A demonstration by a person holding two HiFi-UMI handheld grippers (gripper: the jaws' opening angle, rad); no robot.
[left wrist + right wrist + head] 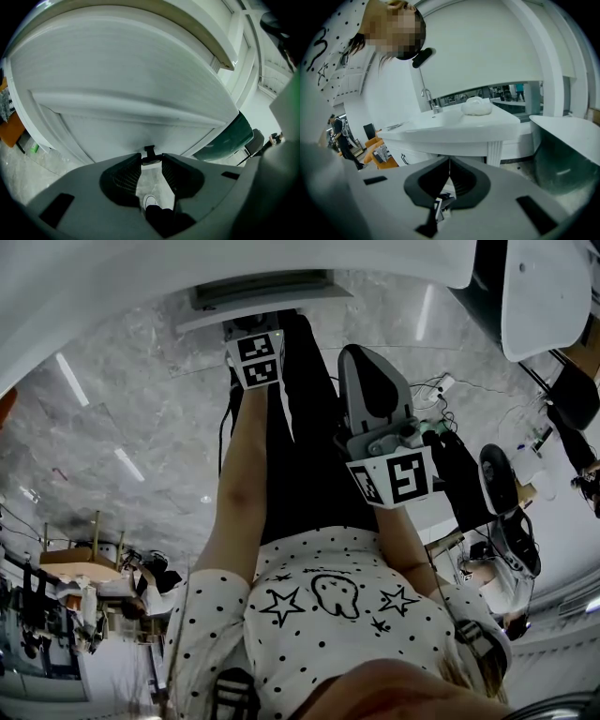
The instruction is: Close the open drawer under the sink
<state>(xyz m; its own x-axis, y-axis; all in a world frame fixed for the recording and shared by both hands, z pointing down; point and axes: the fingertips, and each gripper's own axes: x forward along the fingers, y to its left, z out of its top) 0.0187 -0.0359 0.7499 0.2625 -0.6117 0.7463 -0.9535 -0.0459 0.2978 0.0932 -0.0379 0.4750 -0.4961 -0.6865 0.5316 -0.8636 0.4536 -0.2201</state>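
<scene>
Left tongs (151, 162) apparently gripping drawer handle (149, 150), right tongs (449, 160) closed

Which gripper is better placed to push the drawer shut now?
Left. The left gripper faces the drawer front, with the handle between its jaws. The right gripper is held back, jaws together, facing the sink.
</scene>
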